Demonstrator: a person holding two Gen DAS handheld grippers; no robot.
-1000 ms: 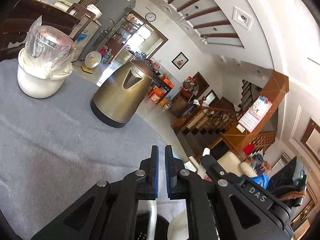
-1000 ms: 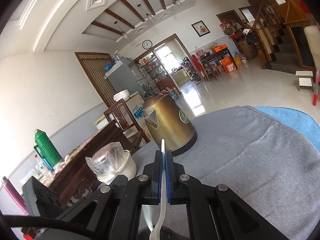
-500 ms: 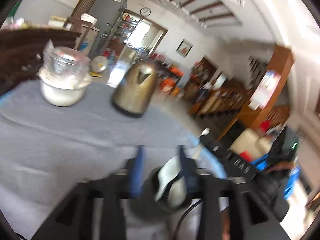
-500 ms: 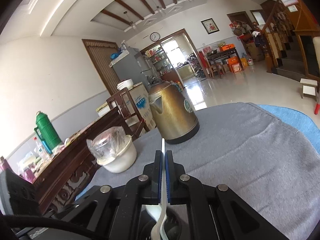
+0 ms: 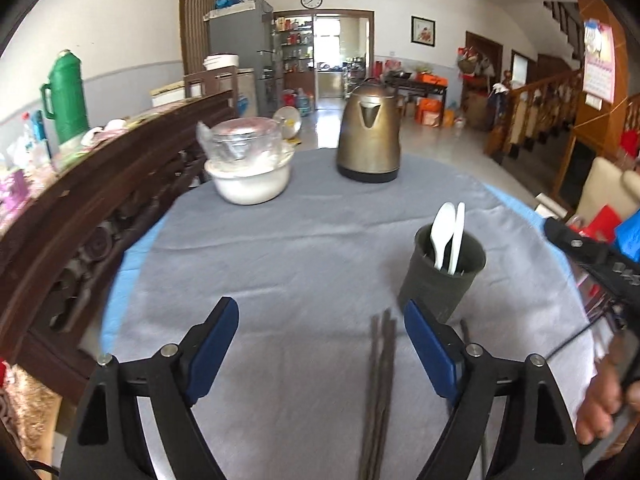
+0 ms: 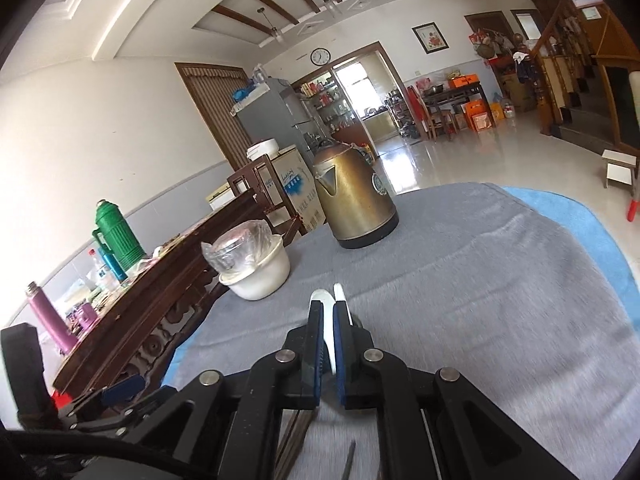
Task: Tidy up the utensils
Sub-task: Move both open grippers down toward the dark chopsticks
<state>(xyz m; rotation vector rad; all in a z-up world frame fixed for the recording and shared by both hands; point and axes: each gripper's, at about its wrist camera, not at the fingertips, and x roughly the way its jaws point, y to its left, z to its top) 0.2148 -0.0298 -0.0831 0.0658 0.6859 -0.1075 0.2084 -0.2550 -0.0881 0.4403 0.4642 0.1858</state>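
Observation:
A dark cup [image 5: 440,276] stands on the grey cloth [image 5: 300,260] and holds a white spoon [image 5: 440,232] and a second white utensil [image 5: 457,236]. Several dark chopsticks [image 5: 380,380] lie flat just in front of it. My left gripper [image 5: 320,306] hovers over the cloth with its jaws opening wide. Nothing is held between them, and only the chopsticks lie below. My right gripper [image 6: 328,304] is all but shut and grips nothing. The white spoon [image 6: 320,298] shows through its slit. In the left wrist view the right gripper [image 5: 576,246] sits right of the cup, apart from it.
A brass kettle [image 5: 368,136] and a white bowl [image 5: 250,180] with a plastic-wrapped glass lid stand at the far side of the table. A dark carved wooden bench back [image 5: 100,200] runs along the left edge. A person's hand [image 5: 600,400] is at the lower right.
The left gripper went from shut to wide open, rolled level and drew back from the cup. The right gripper let the thin white utensil go into the cup and backed away.

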